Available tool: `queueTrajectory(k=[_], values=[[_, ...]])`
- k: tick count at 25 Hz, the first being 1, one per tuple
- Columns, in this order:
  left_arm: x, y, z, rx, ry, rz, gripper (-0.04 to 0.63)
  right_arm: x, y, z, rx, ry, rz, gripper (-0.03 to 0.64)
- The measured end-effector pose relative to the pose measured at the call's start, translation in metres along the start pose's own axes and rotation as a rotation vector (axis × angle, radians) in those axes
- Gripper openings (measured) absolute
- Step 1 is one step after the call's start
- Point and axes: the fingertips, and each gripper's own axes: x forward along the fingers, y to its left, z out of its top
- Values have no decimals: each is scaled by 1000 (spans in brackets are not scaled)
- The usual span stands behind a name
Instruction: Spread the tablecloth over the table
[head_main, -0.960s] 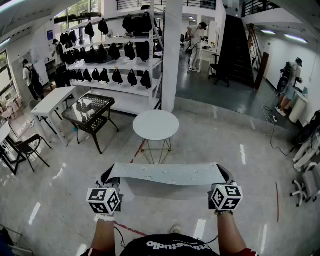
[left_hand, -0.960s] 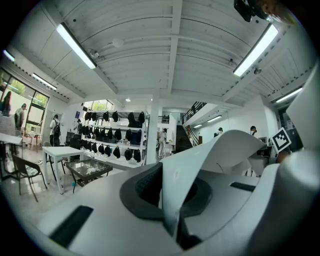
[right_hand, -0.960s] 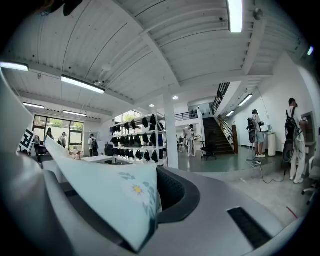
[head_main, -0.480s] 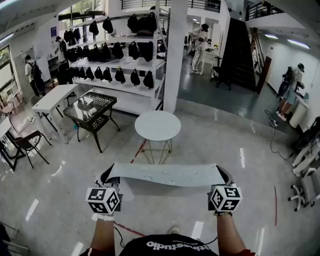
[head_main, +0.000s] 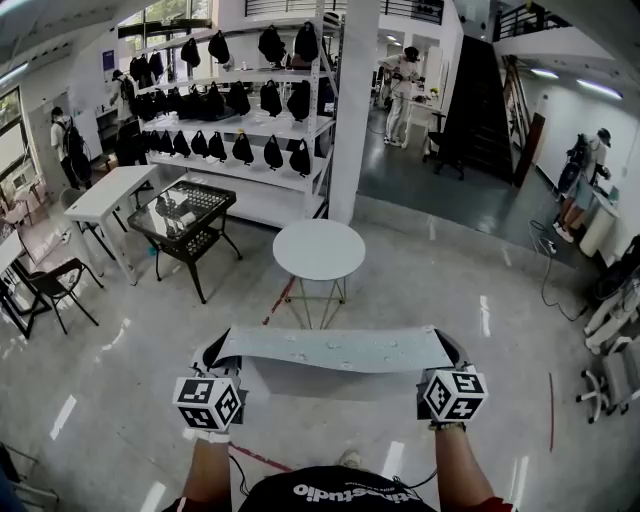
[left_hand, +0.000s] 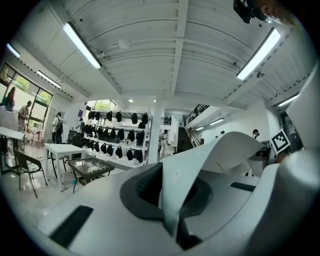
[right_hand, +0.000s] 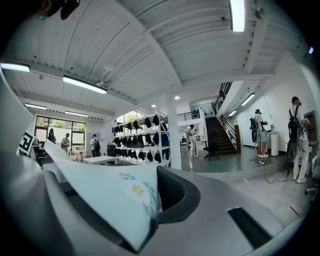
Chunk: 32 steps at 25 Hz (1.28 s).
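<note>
Left gripper (head_main: 216, 354) and right gripper (head_main: 450, 352) are each pinched tight on one end of the tablecloth (head_main: 335, 349). The cloth is held in the air as a taut, level band between them. It hangs on the near side of the round table (head_main: 319, 250), well apart from it and roughly centred on it. The end in the right jaws shows a daisy print. A rack (head_main: 235, 120) of black bags stands beyond the table, to its left.

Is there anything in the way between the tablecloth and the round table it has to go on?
No, nothing visible. Only bare floor lies between the tablecloth and the round white table, and the tabletop looks bare. The black mesh table stands off to the left, out of the path.
</note>
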Motion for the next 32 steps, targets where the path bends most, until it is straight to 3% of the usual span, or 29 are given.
queueTrajectory(k=[9, 14, 18, 23, 29, 32], values=[[7, 29, 3, -28, -12, 17, 17, 36, 21, 4, 3, -4, 30, 26], [29, 42, 3, -5, -9, 48, 17, 72, 21, 6, -5, -24, 60, 26], [65, 47, 8, 18, -5, 79, 17, 113, 8, 13, -4, -36, 90, 26], [127, 50, 21, -37, -23, 113, 17, 171, -18, 25, -5, -36, 111, 26], [199, 38, 40, -104, -49, 74, 17, 231, -61, 42, 31, -28, 122, 26], [231, 27, 45, -68, -35, 79, 18, 255, -85, 48, 40, -26, 130, 26]])
